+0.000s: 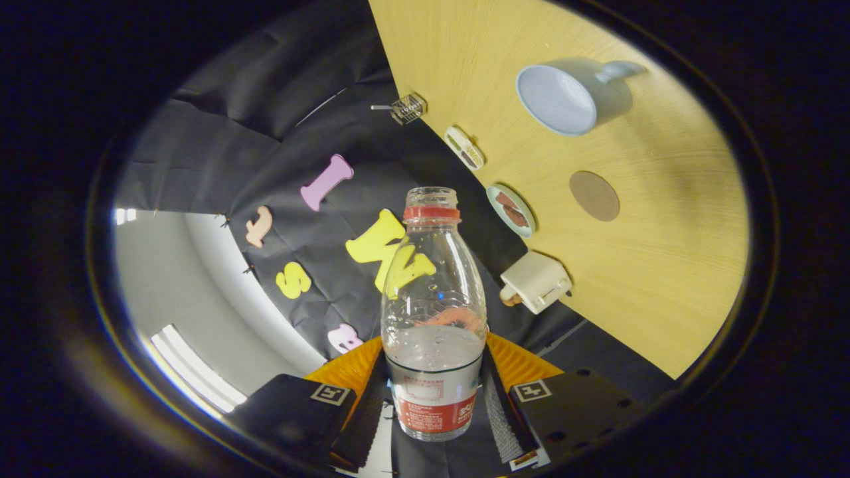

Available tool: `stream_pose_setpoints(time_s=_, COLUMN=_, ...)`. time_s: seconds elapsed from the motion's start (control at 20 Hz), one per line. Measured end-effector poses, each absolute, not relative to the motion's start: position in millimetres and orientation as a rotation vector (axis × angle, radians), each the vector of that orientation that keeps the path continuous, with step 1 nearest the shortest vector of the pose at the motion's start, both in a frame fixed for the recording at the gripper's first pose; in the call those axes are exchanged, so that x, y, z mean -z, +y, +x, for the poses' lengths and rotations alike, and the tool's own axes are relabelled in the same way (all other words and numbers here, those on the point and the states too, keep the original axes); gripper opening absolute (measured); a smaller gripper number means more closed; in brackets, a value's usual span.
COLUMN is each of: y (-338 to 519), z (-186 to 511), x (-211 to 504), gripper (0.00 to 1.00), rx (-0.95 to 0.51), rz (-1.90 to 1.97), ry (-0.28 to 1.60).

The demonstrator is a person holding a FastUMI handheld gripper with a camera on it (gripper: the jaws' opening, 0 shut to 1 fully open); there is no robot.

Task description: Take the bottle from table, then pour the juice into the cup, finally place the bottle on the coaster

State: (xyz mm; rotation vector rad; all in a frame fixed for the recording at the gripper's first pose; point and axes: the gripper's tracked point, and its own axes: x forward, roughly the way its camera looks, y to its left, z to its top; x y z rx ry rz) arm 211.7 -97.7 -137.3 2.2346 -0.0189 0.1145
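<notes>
Between the fingers (524, 411), clamped bottle (434, 318)

Wooden table (664, 279), black cloth wall (265, 106)

Along the edge of the wooden counter (664, 279) stand a small wire basket (407, 108), a little oval dish (464, 147), a round plate (510, 210) with something reddish-brown on it, and a pale boxy object (536, 281). All four lie in a row beside the black cloth wall, spaced apart from one another.
</notes>
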Motion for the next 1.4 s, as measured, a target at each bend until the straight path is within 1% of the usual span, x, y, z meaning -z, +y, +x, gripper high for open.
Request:
stream_pose_setpoints(time_s=0.25, y=-92.7, z=213.0, x=148.0, gripper=0.74, rx=-0.088, rz=1.97, ry=0.036)
stream_pose_setpoints(time_s=0.45, y=-96.3, z=211.2, x=152.0, gripper=0.74, rx=-0.058, rz=1.851, ry=0.045)
stream_pose_setpoints(time_s=0.7, y=-80.1, z=206.4, x=150.5, gripper=0.74, rx=-0.071, rz=1.422, ry=0.12)
stream_pose_setpoints(time_s=0.95, y=-69.0, z=211.1, x=161.0, gripper=0.75, rx=-0.052, rz=1.043, ry=0.196)
stream_pose_setpoints(time_s=1.25, y=-82.9, z=213.7, x=181.1, gripper=0.75, rx=-0.061, rz=0.555, ry=0.211)
stream_pose_setpoints(time_s=1.4, y=-100.9, z=222.5, x=181.5, gripper=0.76, rx=-0.028, rz=0.396, ry=0.152)
